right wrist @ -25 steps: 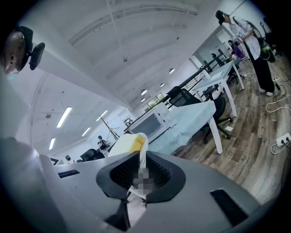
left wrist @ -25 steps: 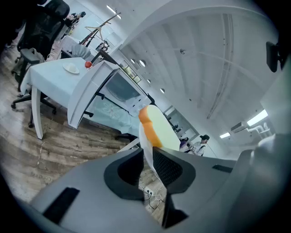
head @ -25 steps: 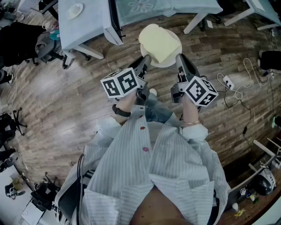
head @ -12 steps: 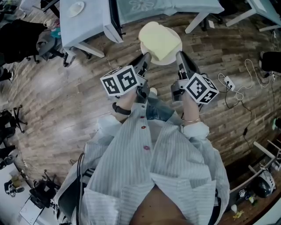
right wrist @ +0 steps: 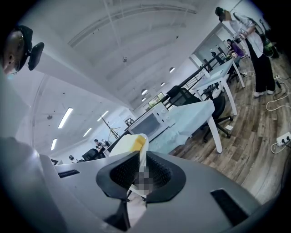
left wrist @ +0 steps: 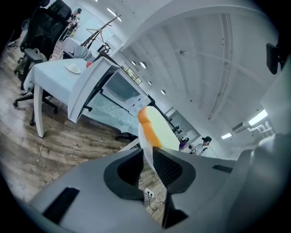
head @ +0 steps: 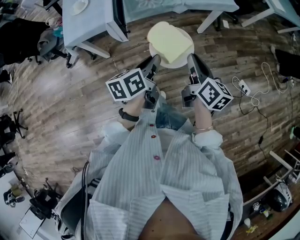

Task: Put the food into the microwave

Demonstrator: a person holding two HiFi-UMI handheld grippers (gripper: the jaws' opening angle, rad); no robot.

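Observation:
A thick pale-yellow slice of bread (head: 168, 41) lies on a white plate (head: 183, 62), carried in the air over the wood floor. My left gripper (head: 155, 62) is shut on the plate's left rim and my right gripper (head: 191, 61) on its right rim. In the left gripper view the rim (left wrist: 146, 148) runs between the dark pads of the left gripper (left wrist: 148, 160), with the bread's orange crust (left wrist: 148, 124) above. In the right gripper view the right gripper (right wrist: 140, 170) pinches the rim below the bread (right wrist: 127, 143). The microwave (left wrist: 122, 89) stands ahead on a table, its door (left wrist: 88, 88) swung open.
The white table (head: 89, 28) bears a small dish (head: 79, 7). Office chairs (left wrist: 41, 27) stand at the left. A power strip with cables (head: 243, 86) lies on the floor at the right. People (right wrist: 254, 41) stand far off by other desks.
The table and the microwave have slid slightly toward the top of the head view. Both grippers keep the same hold on the plate.

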